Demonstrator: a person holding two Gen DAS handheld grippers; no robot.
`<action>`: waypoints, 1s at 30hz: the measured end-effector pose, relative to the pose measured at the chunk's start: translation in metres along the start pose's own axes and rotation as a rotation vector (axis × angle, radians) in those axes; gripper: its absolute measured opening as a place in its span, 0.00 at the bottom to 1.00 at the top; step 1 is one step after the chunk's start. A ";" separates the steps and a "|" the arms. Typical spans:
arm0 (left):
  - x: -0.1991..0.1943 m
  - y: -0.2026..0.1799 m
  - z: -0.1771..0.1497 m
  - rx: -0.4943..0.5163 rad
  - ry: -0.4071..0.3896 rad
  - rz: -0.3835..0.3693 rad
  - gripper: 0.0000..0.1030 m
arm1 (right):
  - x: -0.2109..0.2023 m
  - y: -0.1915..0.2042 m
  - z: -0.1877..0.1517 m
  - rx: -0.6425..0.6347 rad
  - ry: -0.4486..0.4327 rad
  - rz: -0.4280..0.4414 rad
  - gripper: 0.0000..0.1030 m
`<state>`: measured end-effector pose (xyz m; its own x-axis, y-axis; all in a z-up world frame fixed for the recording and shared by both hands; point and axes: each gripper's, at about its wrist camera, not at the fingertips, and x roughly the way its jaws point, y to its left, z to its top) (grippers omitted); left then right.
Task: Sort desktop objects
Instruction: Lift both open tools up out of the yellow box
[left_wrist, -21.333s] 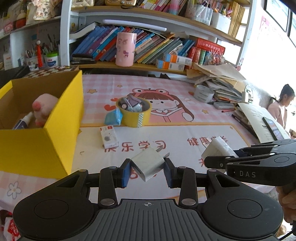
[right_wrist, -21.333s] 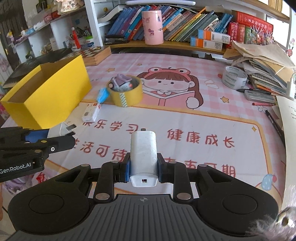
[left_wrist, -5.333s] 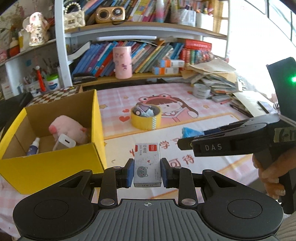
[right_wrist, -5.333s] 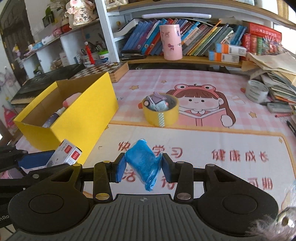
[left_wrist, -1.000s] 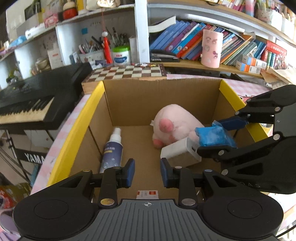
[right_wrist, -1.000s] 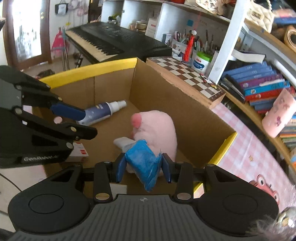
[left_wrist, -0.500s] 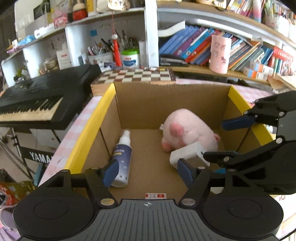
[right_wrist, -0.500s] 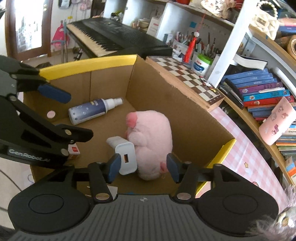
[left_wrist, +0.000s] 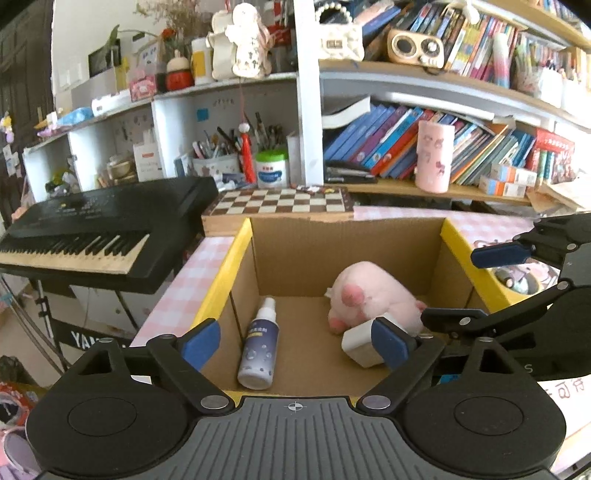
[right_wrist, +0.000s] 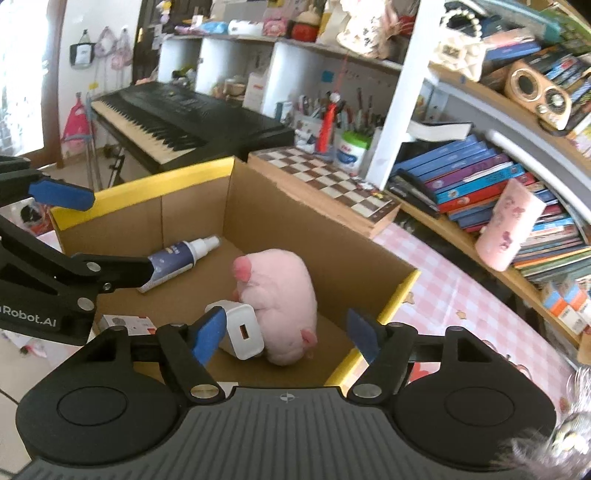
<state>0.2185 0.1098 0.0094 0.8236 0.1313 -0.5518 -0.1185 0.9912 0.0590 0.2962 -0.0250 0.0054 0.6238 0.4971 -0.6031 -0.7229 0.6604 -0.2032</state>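
Note:
A yellow cardboard box (left_wrist: 229, 273) (right_wrist: 147, 181) holds a pink plush pig (left_wrist: 373, 295) (right_wrist: 277, 288), a spray bottle (left_wrist: 256, 350) (right_wrist: 177, 258), a white charger (left_wrist: 360, 345) (right_wrist: 242, 332) and a small red-and-white box (right_wrist: 125, 322). My left gripper (left_wrist: 295, 343) is open and empty above the box's near edge. My right gripper (right_wrist: 288, 334) is open and empty above the box's right side. The blue packet is hidden from both views.
A chessboard (left_wrist: 280, 203) lies behind the box. A black keyboard (left_wrist: 96, 229) stands to the left. Shelves of books (left_wrist: 388, 144) and a pink cup (left_wrist: 434, 155) stand at the back. A yellow tape roll (left_wrist: 517, 284) sits right of the box.
My right gripper opened and let go of the blue packet into the box. My left gripper opened wider. Both grippers have risen and drawn back a little.

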 end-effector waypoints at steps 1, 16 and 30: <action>-0.004 0.000 -0.001 -0.001 -0.007 -0.002 0.89 | -0.004 0.001 -0.001 0.004 -0.007 -0.010 0.69; -0.071 0.001 -0.025 0.009 -0.081 -0.044 0.91 | -0.082 0.023 -0.022 0.125 -0.074 -0.145 0.73; -0.125 0.005 -0.062 0.040 -0.067 -0.075 0.92 | -0.142 0.068 -0.061 0.227 -0.067 -0.207 0.74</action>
<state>0.0808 0.0978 0.0268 0.8645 0.0567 -0.4995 -0.0343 0.9980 0.0538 0.1403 -0.0854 0.0304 0.7744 0.3696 -0.5136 -0.4980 0.8567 -0.1345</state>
